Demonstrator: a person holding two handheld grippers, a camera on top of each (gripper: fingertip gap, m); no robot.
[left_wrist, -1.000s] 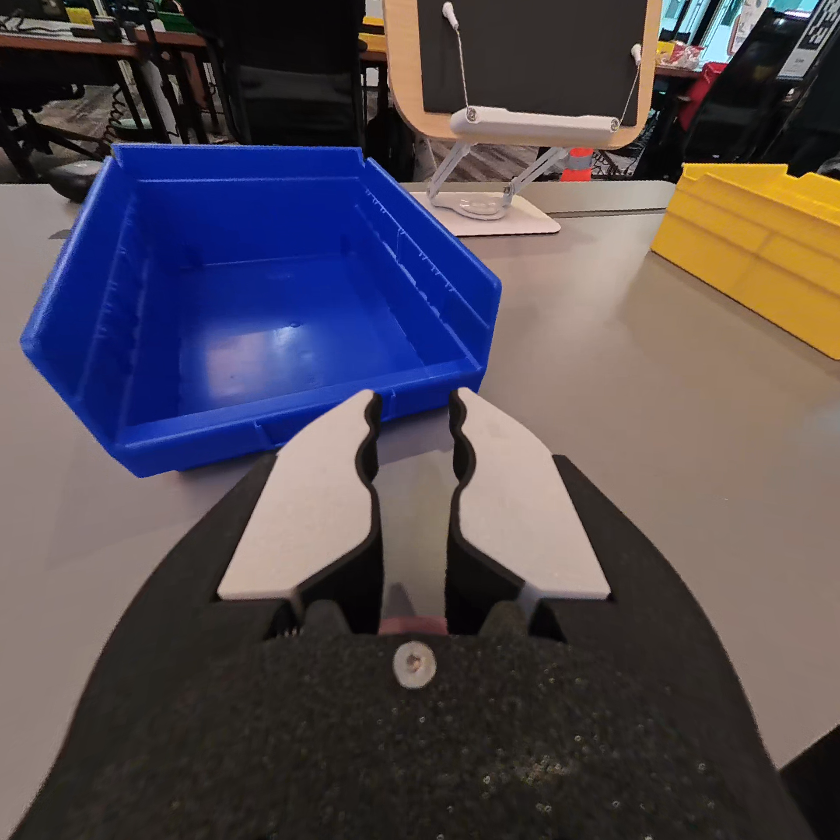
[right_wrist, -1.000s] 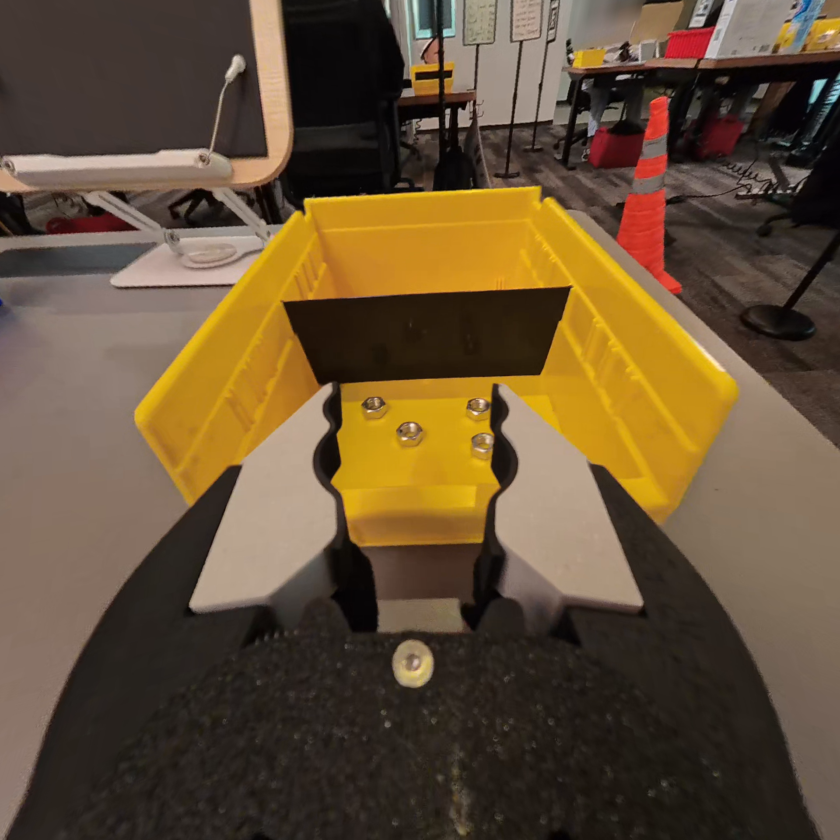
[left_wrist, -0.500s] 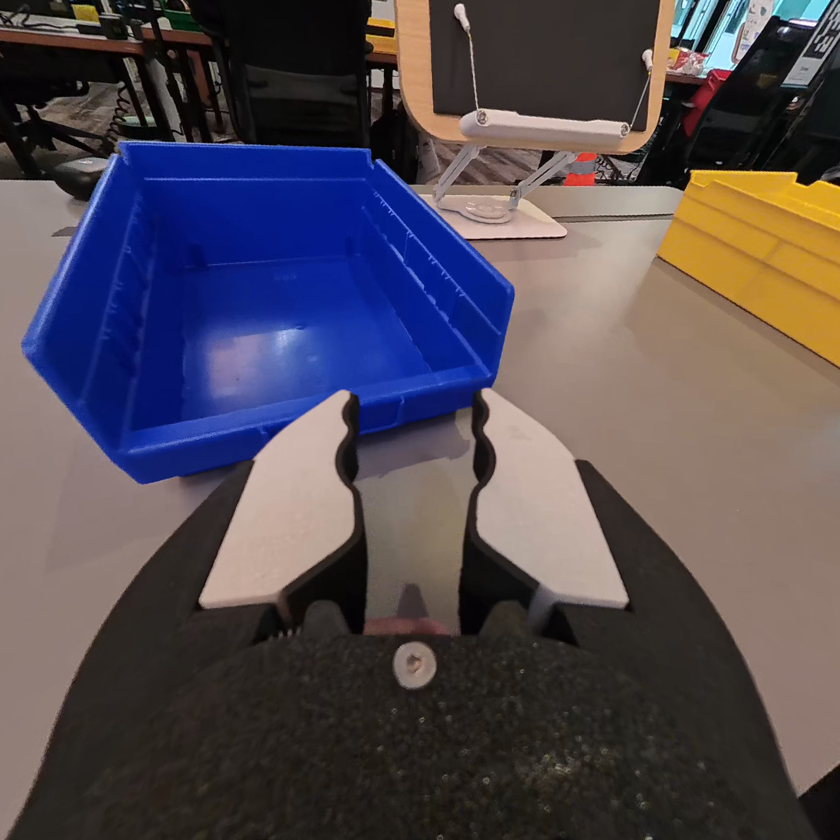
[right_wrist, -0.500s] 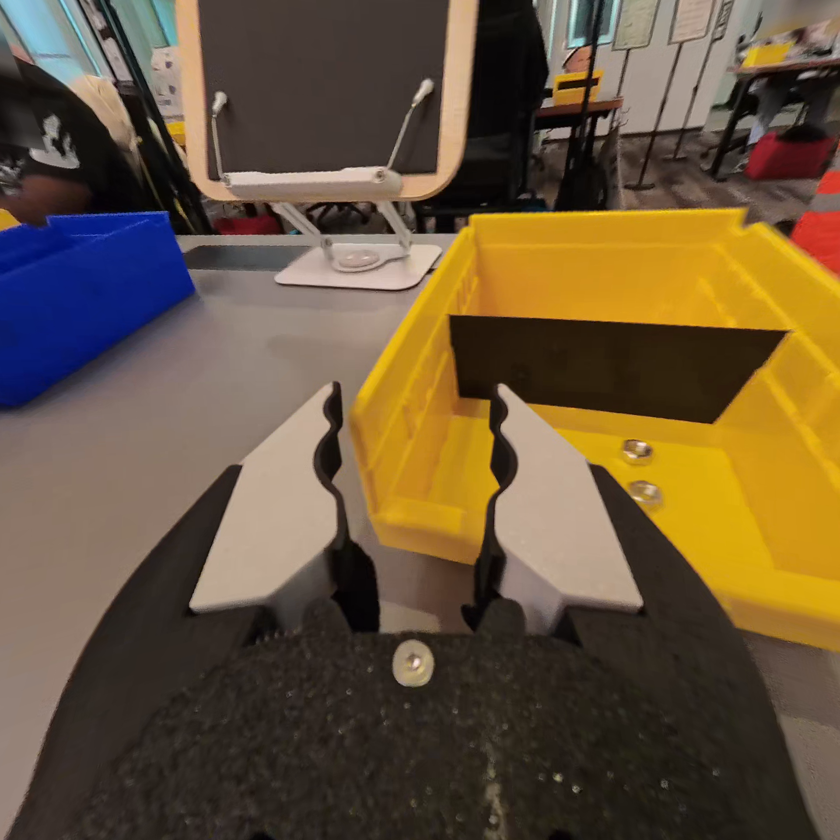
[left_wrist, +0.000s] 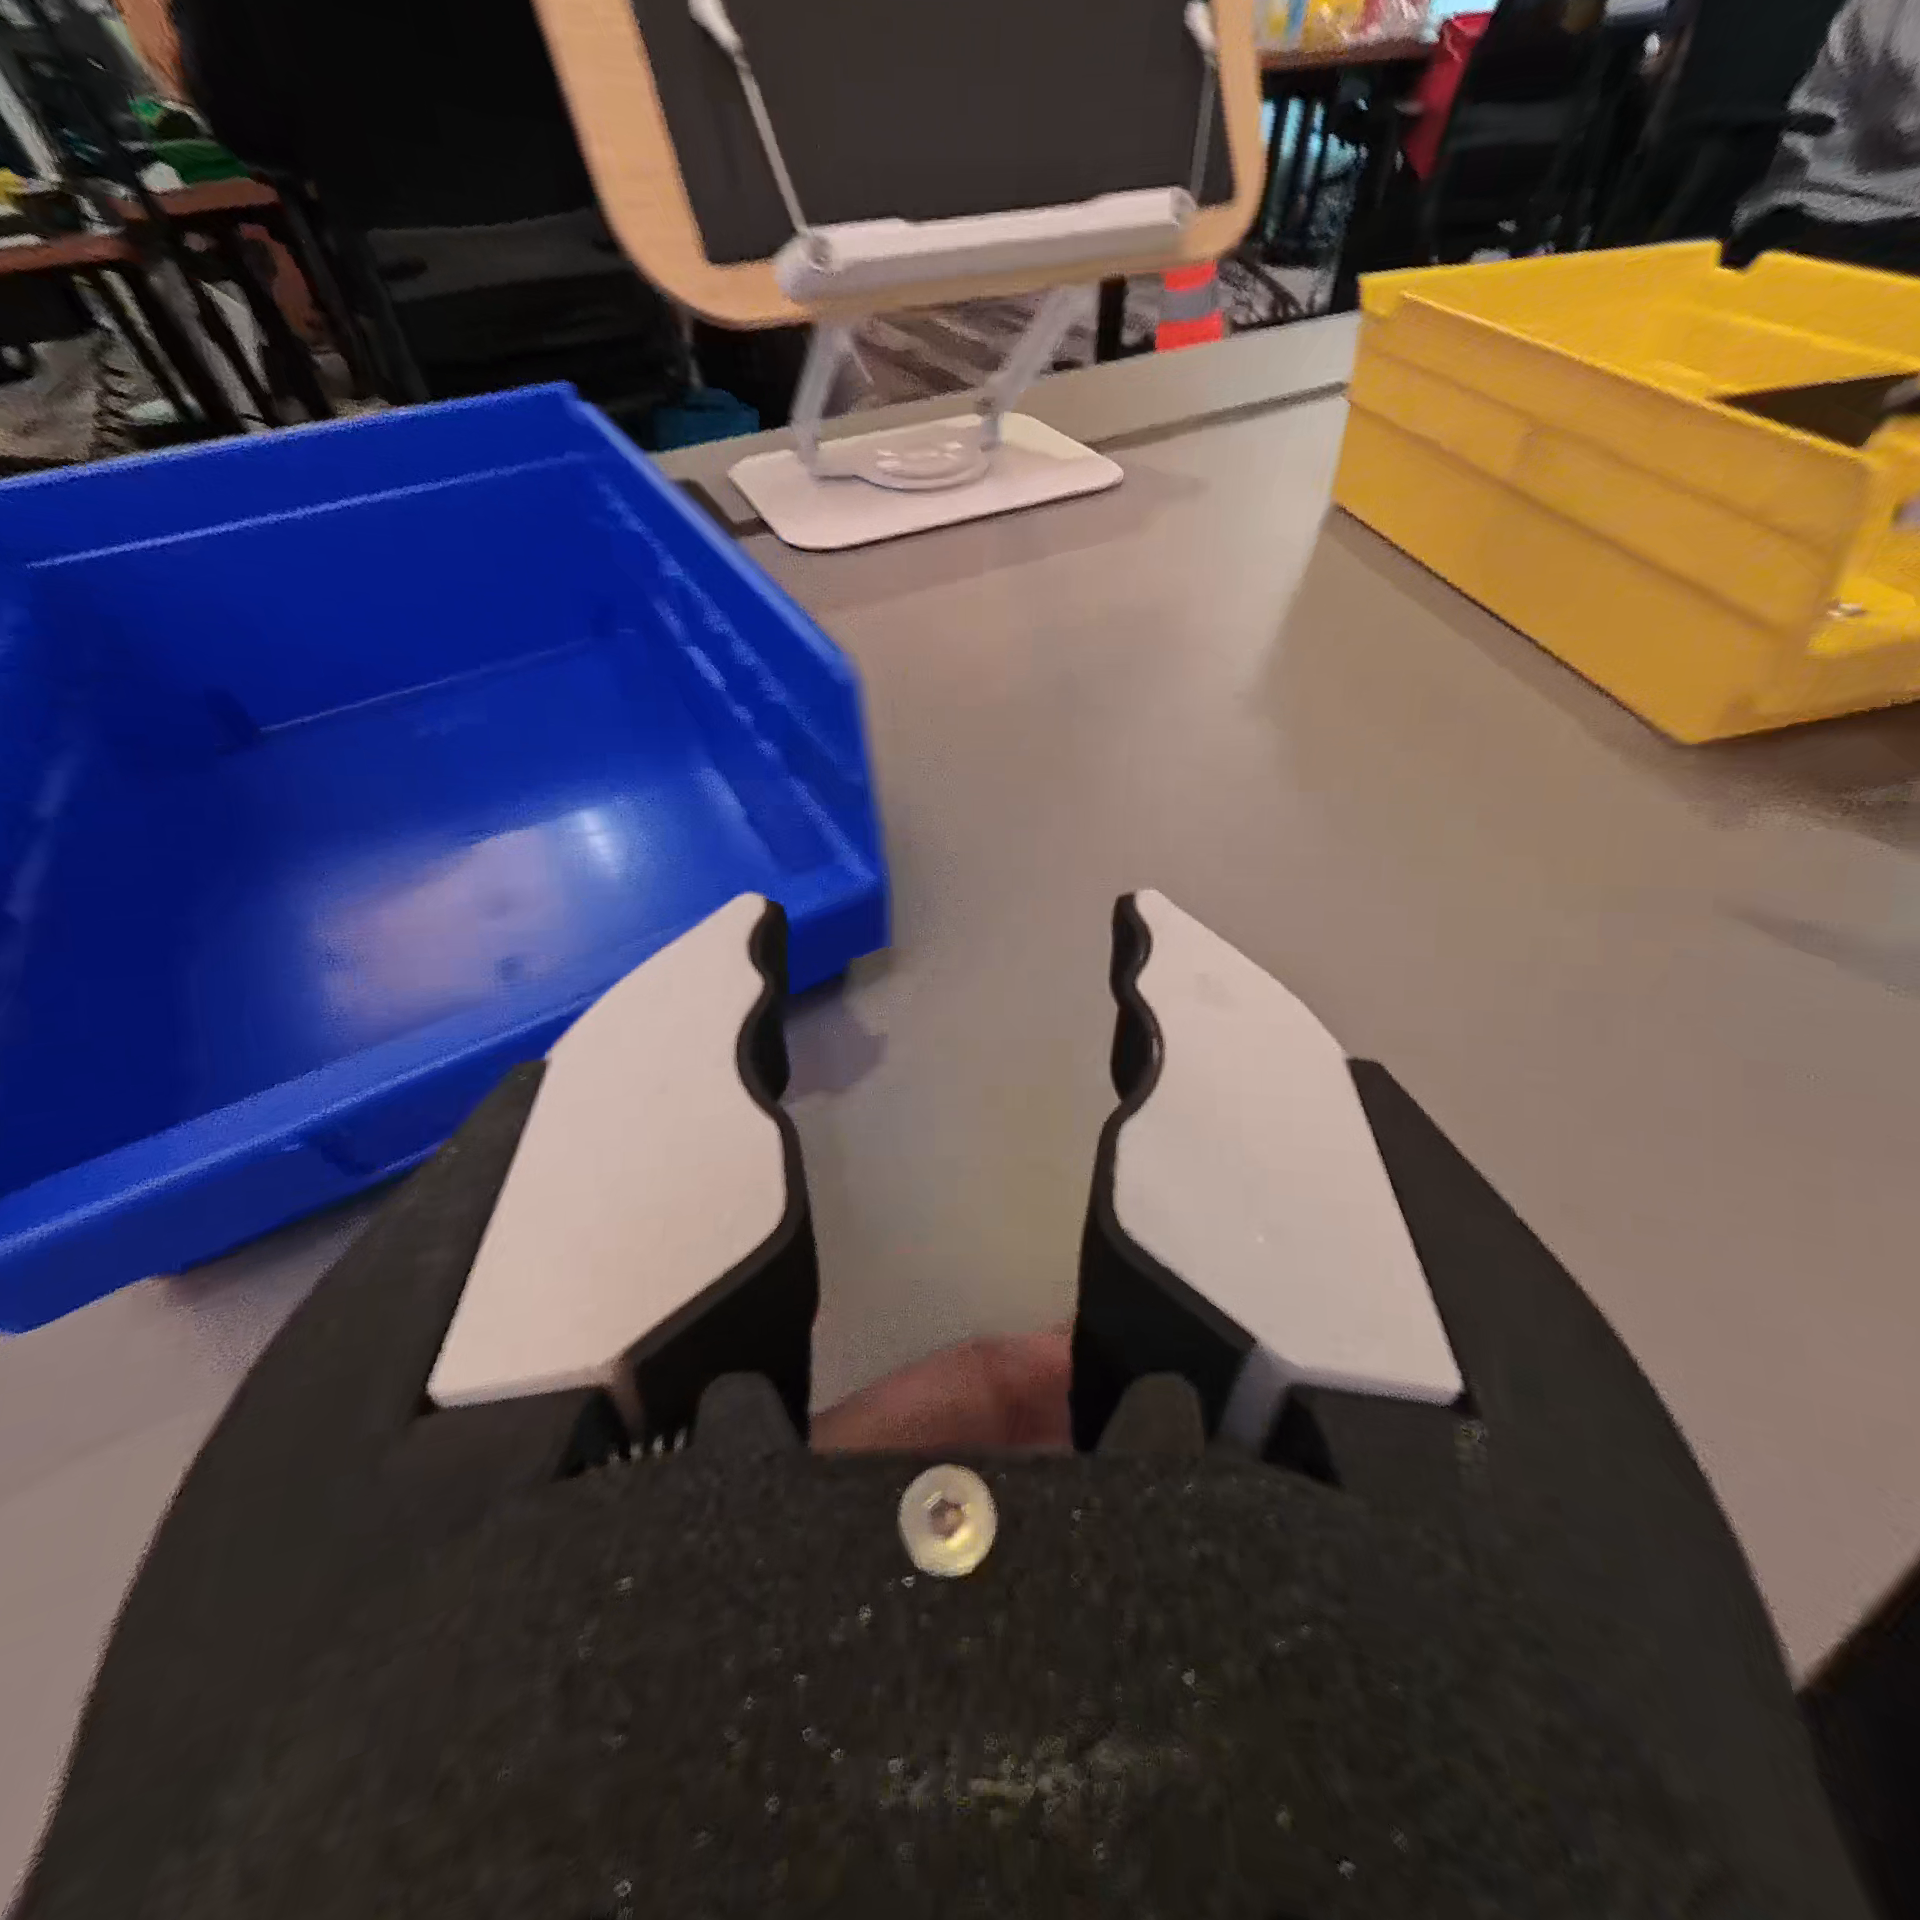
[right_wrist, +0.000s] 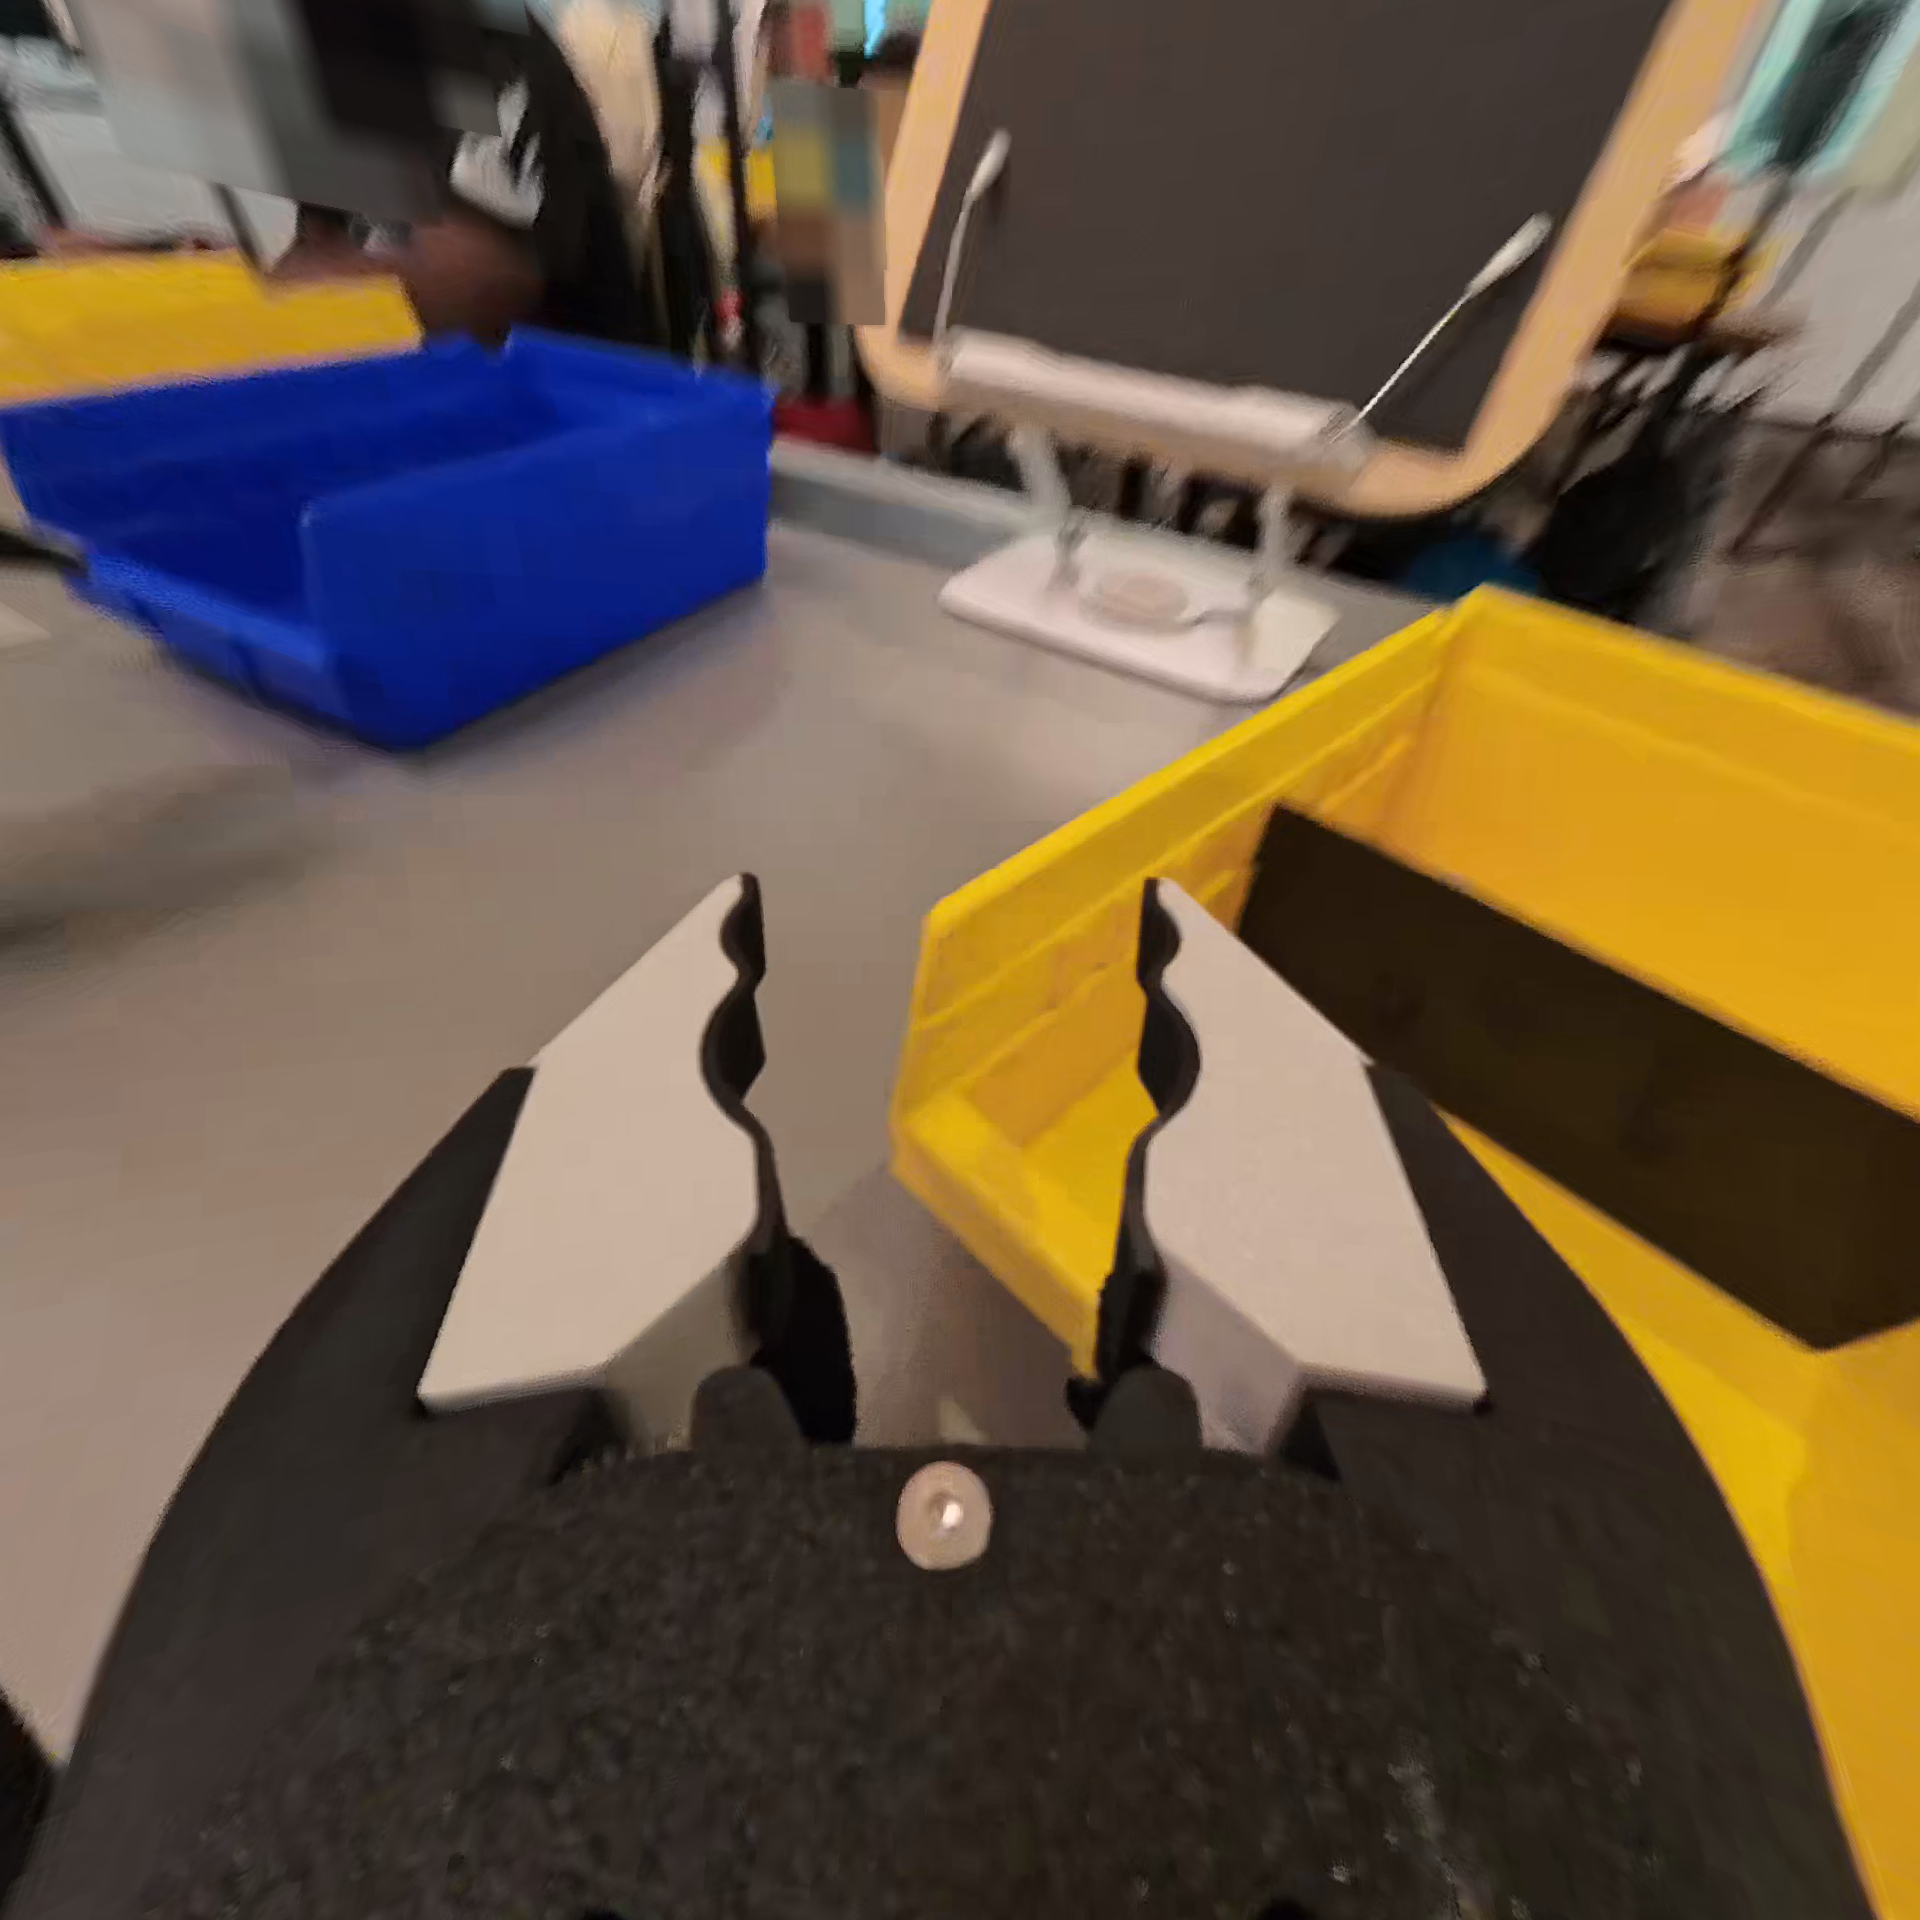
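My left gripper (left_wrist: 945, 920) is open and empty, just above the grey table (left_wrist: 1195, 831). It sits right of the front right corner of an empty blue bin (left_wrist: 343, 831). My right gripper (right_wrist: 945, 899) is open and empty at the near left corner of a yellow bin (right_wrist: 1039, 997) with a black divider (right_wrist: 1579, 1060); its right finger overlaps the bin's left wall. The yellow bin (left_wrist: 1621, 488) also shows at the right in the left wrist view, and the blue bin (right_wrist: 436, 520) at the far left in the right wrist view.
A dark board with a wooden rim on a white stand (left_wrist: 935, 468) sits at the table's back between the bins; it also shows in the right wrist view (right_wrist: 1143, 623). Chairs, tables and a person lie beyond. The table's right edge (left_wrist: 1860, 1621) is near.
My left gripper has opened wider and swung right, off the blue bin. My right gripper has swung left, from facing the nuts inside the yellow bin to its left corner; the nuts are out of view.
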